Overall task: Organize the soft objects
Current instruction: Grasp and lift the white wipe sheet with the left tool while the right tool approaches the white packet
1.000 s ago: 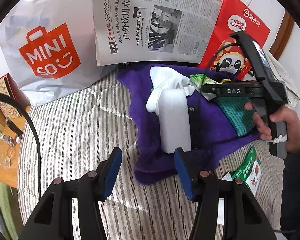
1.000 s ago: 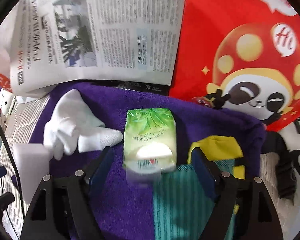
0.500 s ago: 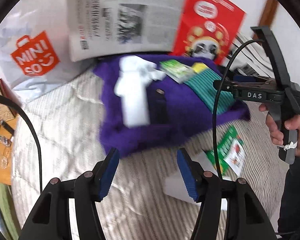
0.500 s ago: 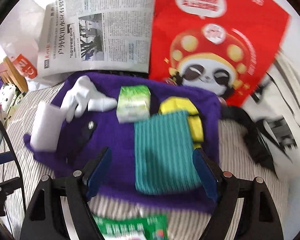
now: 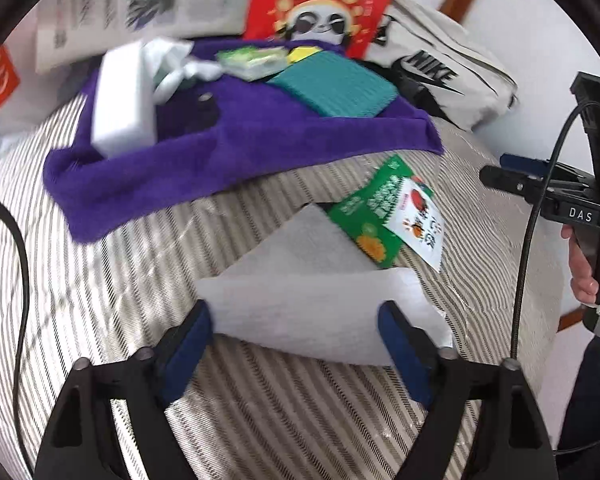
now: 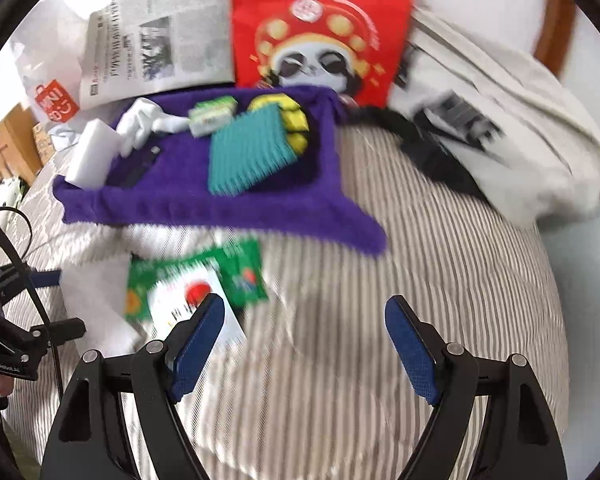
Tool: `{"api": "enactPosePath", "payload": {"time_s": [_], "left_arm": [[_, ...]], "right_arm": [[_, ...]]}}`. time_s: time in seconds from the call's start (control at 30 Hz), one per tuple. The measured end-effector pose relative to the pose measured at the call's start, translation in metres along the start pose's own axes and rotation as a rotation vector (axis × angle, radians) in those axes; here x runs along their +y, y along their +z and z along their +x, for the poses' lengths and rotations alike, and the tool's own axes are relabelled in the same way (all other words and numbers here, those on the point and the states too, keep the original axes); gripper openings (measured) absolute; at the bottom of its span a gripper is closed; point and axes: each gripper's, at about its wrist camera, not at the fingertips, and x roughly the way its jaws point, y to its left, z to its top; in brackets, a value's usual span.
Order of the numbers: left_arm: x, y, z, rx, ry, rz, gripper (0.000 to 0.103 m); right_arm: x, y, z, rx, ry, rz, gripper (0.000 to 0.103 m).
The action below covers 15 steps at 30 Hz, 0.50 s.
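Left tool (image 5: 296, 326) spread wide around a flat white cloth (image 5: 316, 304) on the striped bed (image 5: 100, 280), pads just beside its edges. Green packet (image 5: 384, 216) touching cloth's far corner. Purple towel (image 6: 220, 200) behind, bearing white block (image 6: 90, 152), teal cloth (image 6: 248, 156). Right tool (image 6: 304, 344) released, holding nothing.

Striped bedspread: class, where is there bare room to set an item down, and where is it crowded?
Bare striped bedspread lies between the purple towel and the white Nike bag, ahead of the right gripper. The towel top and the green packet area are crowded.
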Motion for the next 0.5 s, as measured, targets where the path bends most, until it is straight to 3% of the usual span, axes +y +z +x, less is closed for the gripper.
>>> {"api": "enactPosePath", "payload": {"time_s": [0.17, 0.5], "left_arm": [[-0.027, 0.002, 0.008, 0.02, -0.006, 0.076, 0.086], [-0.079, 0.001, 0.023, 0.054, 0.155, 0.245, 0.089]], "right_arm": [[-0.028, -0.034, 0.003, 0.036, -0.004, 0.097, 0.082], [-0.047, -0.058, -0.002, 0.03, 0.024, 0.174, 0.082]]}}
